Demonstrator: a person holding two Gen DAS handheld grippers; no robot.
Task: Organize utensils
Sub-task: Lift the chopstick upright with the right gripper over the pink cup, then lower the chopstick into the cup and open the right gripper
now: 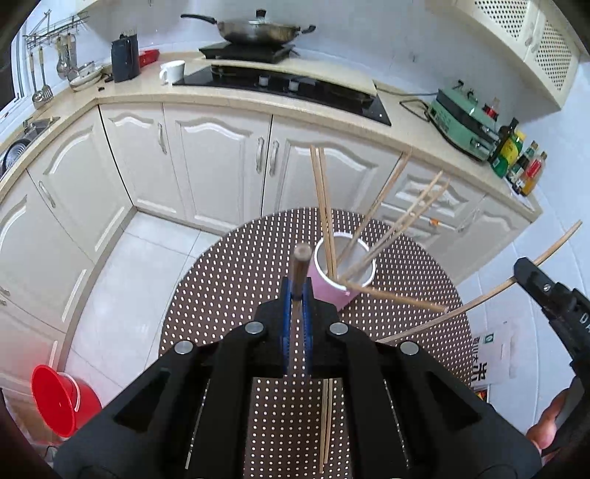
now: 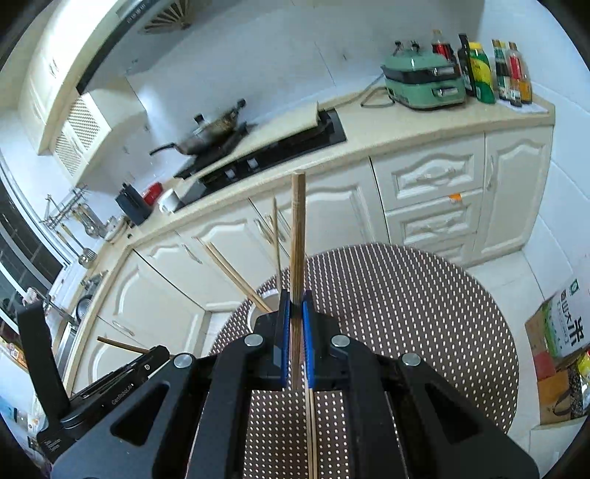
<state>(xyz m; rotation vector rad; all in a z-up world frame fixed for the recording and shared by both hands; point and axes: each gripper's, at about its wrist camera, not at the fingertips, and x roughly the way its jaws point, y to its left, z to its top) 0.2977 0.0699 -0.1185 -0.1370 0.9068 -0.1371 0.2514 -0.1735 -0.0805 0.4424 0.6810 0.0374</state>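
Note:
A pink cup (image 1: 333, 291) with a white inside stands on the round dotted table (image 1: 221, 287) and holds several wooden chopsticks (image 1: 323, 206). My left gripper (image 1: 297, 294) is shut on a dark-tipped chopstick (image 1: 300, 263), held just left of the cup. My right gripper (image 2: 295, 309) is shut on a wooden chopstick (image 2: 297, 235) that points up and away; it shows at the right of the left wrist view (image 1: 542, 283). A chopstick pair (image 1: 326, 423) lies on the table under my left gripper. The cup rim (image 2: 271, 298) peeks out left of the right fingers.
White cabinets (image 1: 221, 158) and a counter with a hob (image 1: 287, 88), a wok (image 1: 258, 31) and a green appliance (image 1: 464, 125) ring the table. A red bucket (image 1: 59, 399) stands on the floor at left. A printed box (image 2: 568, 324) stands at right.

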